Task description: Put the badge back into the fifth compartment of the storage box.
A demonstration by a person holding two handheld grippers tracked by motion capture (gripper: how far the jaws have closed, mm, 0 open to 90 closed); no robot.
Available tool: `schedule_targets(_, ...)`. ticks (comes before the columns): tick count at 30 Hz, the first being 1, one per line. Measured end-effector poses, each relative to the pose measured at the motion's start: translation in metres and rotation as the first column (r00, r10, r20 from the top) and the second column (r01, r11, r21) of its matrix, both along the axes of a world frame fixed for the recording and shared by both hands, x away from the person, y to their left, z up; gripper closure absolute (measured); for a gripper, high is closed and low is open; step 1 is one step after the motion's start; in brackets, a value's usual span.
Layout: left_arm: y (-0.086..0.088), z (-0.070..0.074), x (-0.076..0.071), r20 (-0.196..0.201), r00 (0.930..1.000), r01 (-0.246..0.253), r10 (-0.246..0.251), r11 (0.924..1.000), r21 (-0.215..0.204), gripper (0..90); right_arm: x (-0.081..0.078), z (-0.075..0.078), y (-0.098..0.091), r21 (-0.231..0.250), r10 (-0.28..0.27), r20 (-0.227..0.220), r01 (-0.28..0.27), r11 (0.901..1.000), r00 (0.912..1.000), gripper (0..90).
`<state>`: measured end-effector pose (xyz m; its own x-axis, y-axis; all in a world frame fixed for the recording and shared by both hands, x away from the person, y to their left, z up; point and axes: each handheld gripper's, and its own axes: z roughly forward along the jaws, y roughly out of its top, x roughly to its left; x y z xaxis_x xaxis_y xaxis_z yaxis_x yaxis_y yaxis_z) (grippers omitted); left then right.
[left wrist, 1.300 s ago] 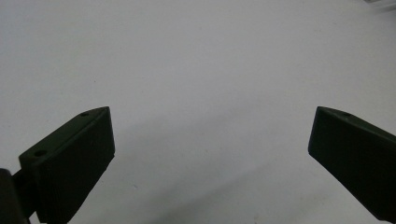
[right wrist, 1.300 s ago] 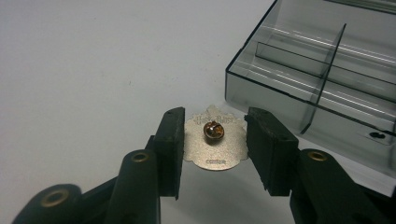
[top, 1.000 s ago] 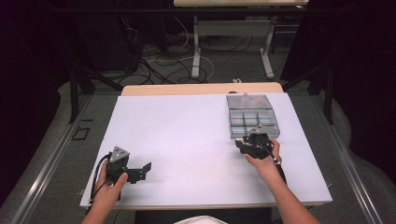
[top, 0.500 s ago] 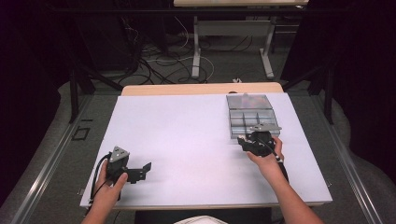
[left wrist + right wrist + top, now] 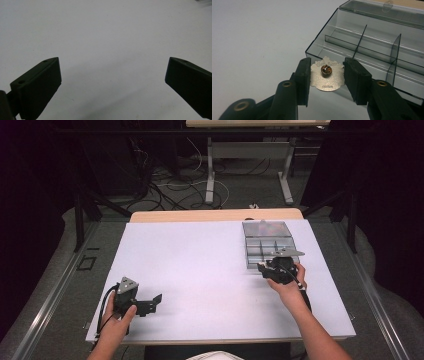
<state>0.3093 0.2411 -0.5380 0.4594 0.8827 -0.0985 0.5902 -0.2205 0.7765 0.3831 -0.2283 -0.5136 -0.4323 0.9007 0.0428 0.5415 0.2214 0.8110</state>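
Near the counter's right edge, my right claw (image 5: 325, 75) grips a metal pin badge (image 5: 327, 77) beside the clear compartment box (image 5: 372, 45); my left claw (image 5: 112, 82) gapes wide.

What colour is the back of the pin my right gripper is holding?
Silver, with a brass-coloured clutch, on the flat metal pin in the right gripper; the right gripper view shows it best.

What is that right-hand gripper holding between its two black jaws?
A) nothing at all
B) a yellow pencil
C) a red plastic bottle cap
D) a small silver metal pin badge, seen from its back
D: in the right gripper view, the right gripper has its jaws closed on either side of a small silver metal pin badge with a brass clasp on its back, held just in front of the clear smoky plastic compartment box.
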Motion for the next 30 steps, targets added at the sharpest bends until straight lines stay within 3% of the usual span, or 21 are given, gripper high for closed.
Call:
schedule_targets(13,0.0,-0.001,0.0,0.006,1.0,-0.002,0.002,1.0,-0.002,1.0,0.012,0.005,-0.01,-0.022,-0.036,0.004,0.036,0.9991,0.9993,57.4)
schedule_targets(30,0.0,0.0,0.001,-0.006,1.0,0.007,-0.007,1.0,-0.001,1.0,0.025,0.0,-0.019,-0.03,-0.072,0.0,0.072,0.9969,0.9974,57.4)
